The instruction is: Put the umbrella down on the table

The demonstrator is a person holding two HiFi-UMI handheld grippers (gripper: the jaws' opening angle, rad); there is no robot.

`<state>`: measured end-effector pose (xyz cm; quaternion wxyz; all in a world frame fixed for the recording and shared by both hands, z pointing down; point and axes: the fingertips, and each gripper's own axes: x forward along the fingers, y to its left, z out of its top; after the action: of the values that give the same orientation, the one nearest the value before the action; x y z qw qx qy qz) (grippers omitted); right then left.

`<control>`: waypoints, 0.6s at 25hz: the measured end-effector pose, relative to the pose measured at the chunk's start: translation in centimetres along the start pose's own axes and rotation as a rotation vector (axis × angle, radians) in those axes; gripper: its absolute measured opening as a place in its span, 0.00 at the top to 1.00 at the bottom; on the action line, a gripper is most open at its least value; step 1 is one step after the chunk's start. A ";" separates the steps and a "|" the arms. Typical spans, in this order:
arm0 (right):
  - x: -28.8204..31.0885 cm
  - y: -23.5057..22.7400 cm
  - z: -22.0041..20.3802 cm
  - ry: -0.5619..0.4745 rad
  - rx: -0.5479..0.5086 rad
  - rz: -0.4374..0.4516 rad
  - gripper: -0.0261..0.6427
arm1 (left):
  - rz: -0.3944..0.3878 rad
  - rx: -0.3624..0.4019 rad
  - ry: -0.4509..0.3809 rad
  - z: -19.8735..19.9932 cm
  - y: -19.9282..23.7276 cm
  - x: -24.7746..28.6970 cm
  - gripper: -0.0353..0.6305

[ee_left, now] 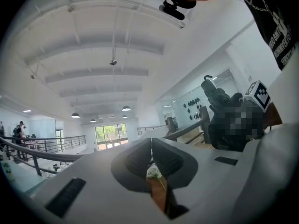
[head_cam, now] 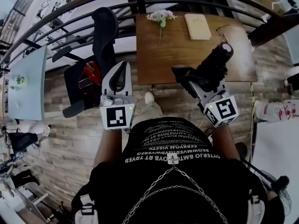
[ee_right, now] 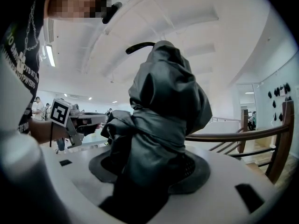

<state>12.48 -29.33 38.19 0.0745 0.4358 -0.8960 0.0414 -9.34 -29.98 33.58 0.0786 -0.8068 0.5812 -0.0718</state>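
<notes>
A folded black umbrella (head_cam: 213, 66) is clamped in my right gripper (head_cam: 190, 78), held in the air over the near edge of the brown wooden table (head_cam: 182, 55). In the right gripper view the umbrella (ee_right: 163, 106) stands upright between the pads, its strap loop at the top, and it hides most of the right gripper (ee_right: 150, 168). My left gripper (head_cam: 123, 65) hovers over the floor to the left of the table. In its own view the left gripper (ee_left: 151, 143) has its pads meeting at the tips with nothing between them.
On the table lie a sprig of white flowers (head_cam: 160, 17), a cream book (head_cam: 197, 26) and a pair of glasses (head_cam: 225, 31). A black office chair (head_cam: 103, 31) with a red item (head_cam: 91, 73) stands left of the table. A railing (head_cam: 70, 20) curves behind.
</notes>
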 end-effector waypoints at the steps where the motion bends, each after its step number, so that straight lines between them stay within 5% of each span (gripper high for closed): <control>1: 0.7 -0.3 -0.1 0.004 0.010 0.002 0.56 | -0.007 0.002 0.002 -0.1 0.2 0.7 0.90; 15: 9.8 -2.6 -4.7 0.138 0.124 0.036 0.56 | -0.024 -0.009 0.080 -3.6 4.2 6.8 0.90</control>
<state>9.02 -37.91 44.51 0.1085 0.4195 -0.8921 0.1280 -11.86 -37.86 36.36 0.0506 -0.8106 0.5744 -0.1023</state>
